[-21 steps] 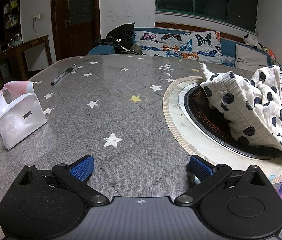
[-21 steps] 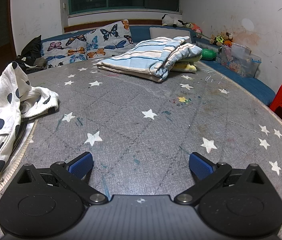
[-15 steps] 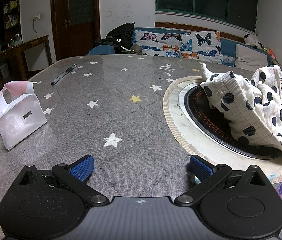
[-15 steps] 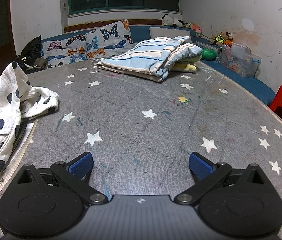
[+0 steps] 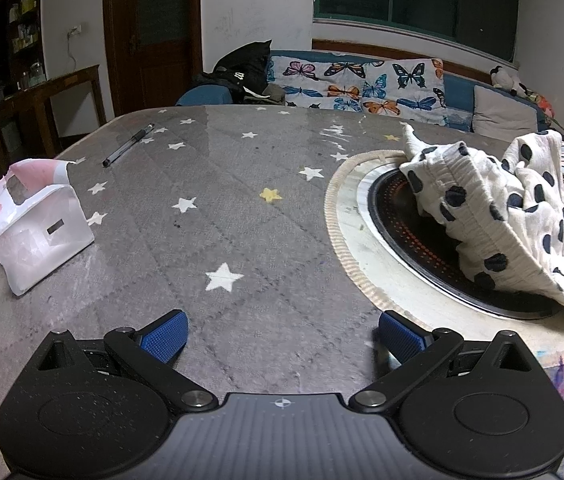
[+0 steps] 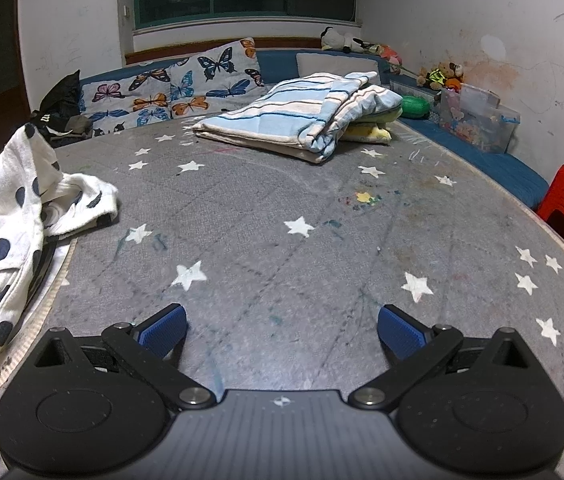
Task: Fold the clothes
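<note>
We hold both grippers low over the table (image 5: pixel 242 216), jaws spread wide and nothing between them: the left gripper (image 5: pixel 282 336) and the right gripper (image 6: pixel 280 330) are both released.

The garment (image 5: pixel 501 216), white with dark dots, lies crumpled at 2 o'clock in the left view and at 9 o'clock in the right view (image 6: pixel 6 232). It rests partly over the black round plate (image 5: pixel 401 232) set into the table, so it sits between our two grippers and apart from both.

We judge the step in hand to be the first reach, with no fold yet made.

1. We bring each gripper toward the near hem, one at each end.
2. We pinch a single layer only, at the ribbed edge (image 5: pixel 481 216), not a bunched lump.
3. We draw the cloth off the plate onto flat table before spreading it.

Limits of view: the garment's far side is cut off at the frame edge in both views, so we cannot tell its type or where its corners lie. The plate beneath it is largely covered. The striped blanket (image 6: pixel 301 124) at 12 o'clock in the right view is already folded.
</note>
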Demonstrator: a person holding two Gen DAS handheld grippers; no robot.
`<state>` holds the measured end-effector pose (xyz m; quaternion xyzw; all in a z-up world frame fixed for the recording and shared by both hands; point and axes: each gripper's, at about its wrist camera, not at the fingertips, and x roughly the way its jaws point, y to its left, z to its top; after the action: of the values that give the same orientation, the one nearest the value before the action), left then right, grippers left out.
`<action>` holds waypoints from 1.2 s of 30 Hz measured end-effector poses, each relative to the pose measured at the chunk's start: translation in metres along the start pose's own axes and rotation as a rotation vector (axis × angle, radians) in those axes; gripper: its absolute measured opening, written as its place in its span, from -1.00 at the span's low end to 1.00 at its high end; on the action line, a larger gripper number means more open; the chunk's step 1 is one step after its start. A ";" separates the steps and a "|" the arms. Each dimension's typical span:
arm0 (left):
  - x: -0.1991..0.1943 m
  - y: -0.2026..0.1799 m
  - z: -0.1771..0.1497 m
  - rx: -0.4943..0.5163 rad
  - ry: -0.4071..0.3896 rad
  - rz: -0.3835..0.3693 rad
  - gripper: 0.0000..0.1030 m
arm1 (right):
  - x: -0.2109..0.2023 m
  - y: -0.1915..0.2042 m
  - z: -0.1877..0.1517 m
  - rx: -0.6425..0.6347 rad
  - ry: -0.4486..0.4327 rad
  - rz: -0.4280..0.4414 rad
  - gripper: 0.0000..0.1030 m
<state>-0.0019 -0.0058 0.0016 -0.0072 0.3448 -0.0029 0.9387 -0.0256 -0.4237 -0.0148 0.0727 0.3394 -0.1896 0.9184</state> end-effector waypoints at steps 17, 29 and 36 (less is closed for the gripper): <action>-0.025 -0.039 -0.006 0.017 0.023 -0.119 1.00 | -0.026 0.012 -0.017 -0.048 0.004 0.060 1.00; -0.037 -0.066 -0.009 0.058 0.047 -0.165 1.00 | -0.049 0.029 -0.032 -0.094 0.009 0.145 1.00; -0.042 -0.079 -0.009 0.076 0.061 -0.172 1.00 | -0.064 0.043 -0.040 -0.141 0.004 0.182 1.00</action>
<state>-0.0398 -0.0846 0.0230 -0.0008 0.3711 -0.0968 0.9235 -0.0765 -0.3547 -0.0034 0.0387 0.3457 -0.0809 0.9340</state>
